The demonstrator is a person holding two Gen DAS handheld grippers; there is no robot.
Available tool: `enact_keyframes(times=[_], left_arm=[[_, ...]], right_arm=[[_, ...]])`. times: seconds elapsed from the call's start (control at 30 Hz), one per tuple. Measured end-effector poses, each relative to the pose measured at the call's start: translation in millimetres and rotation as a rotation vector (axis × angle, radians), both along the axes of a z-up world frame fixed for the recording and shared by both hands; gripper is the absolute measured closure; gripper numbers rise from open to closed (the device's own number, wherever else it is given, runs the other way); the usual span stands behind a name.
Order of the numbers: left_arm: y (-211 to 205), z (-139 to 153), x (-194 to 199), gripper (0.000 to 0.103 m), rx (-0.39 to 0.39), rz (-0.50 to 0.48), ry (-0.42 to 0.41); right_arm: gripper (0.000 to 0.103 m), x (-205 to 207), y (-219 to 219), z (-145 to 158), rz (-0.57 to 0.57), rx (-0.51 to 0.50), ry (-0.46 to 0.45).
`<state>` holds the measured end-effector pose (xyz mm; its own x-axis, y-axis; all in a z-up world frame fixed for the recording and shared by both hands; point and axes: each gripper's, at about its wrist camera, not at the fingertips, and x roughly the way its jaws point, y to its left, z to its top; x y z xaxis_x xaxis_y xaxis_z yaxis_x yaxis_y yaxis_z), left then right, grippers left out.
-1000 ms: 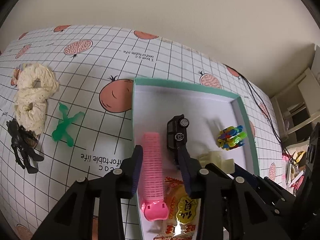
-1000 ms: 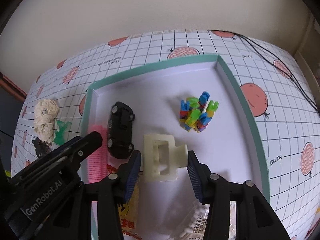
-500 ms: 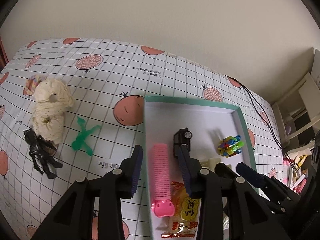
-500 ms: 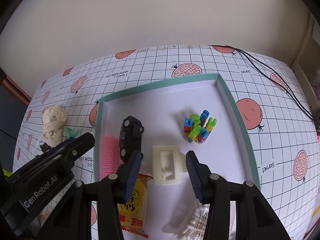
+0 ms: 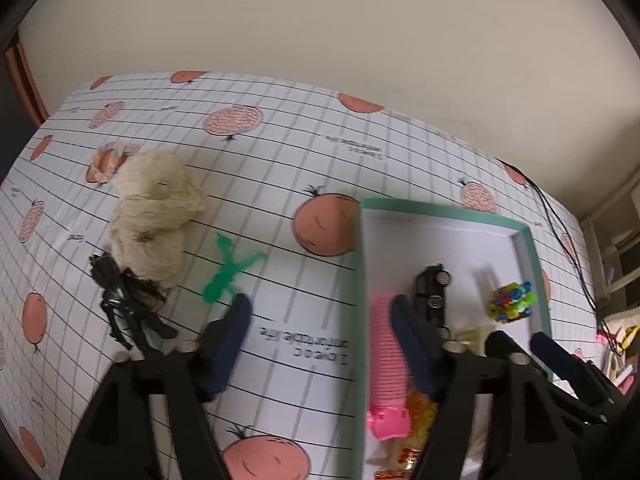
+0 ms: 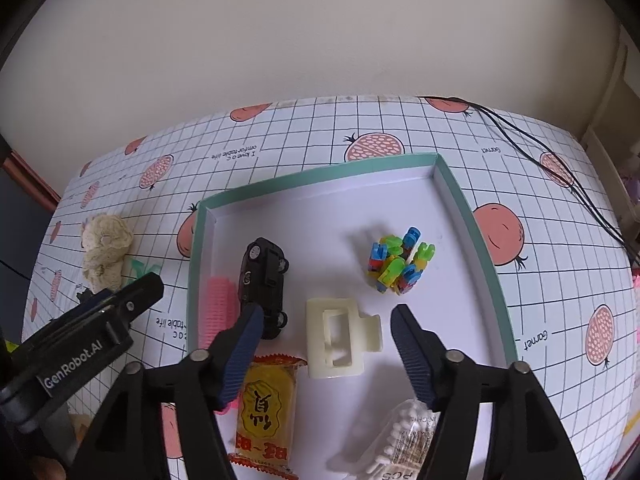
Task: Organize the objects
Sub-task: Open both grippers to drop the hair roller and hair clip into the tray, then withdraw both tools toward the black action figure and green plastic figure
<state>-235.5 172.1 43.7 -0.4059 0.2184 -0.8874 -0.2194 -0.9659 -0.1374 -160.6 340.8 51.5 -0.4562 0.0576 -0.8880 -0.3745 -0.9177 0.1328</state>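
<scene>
Both grippers, left (image 5: pixel 320 322) and right (image 6: pixel 326 334), hang with fingers apart; the soft, light cream scrunchie (image 5: pixel 154 216) probably pinches anywhere.

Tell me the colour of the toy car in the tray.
Black, with silver wheels. The toy car shows best in the right wrist view, lying in the tray.

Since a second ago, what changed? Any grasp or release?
Left gripper opened off the pink hair roller, left it in the tray and pulled back left. Right gripper backed off the cream hair clip, open throughout. Toy car, blocks, scrunchies, green figure unmoved.
</scene>
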Motion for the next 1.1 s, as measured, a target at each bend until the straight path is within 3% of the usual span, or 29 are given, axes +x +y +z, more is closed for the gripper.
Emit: enact_keyframes(times=[0.07,0.2,0.5,0.8,1.1], left_arm=[[-4.7,-0.3,-2.2,0.024,-0.006,0.011,0.001],[-14.5,0.4,-6.9,0.012,-0.011,0.039,0.012],[-28.5,-0.8,-12.4,0.009,-0.02,0.087,0.013],[-41.3,-3.4,-16.7,0.009,-0.038,0.118,0.02],[-63.7,-1.4,-23.1,0.009,-0.006,0.146,0.02]], right_arm=[[0.029,-0.8,-0.5,-0.5,0.001,0.001,0.001],[0.021,-2.9,-4.2,-1.5,0.01,0.004,0.004],[0.0,-6.9,-15.2,-3.9,0.037,0.002,0.019],[0.0,-12.6,-23.4,-5.4,0.045,0.012,0.022],[0.0,-21.5,-40.8,-4.4,0.066,0.012,0.033]])
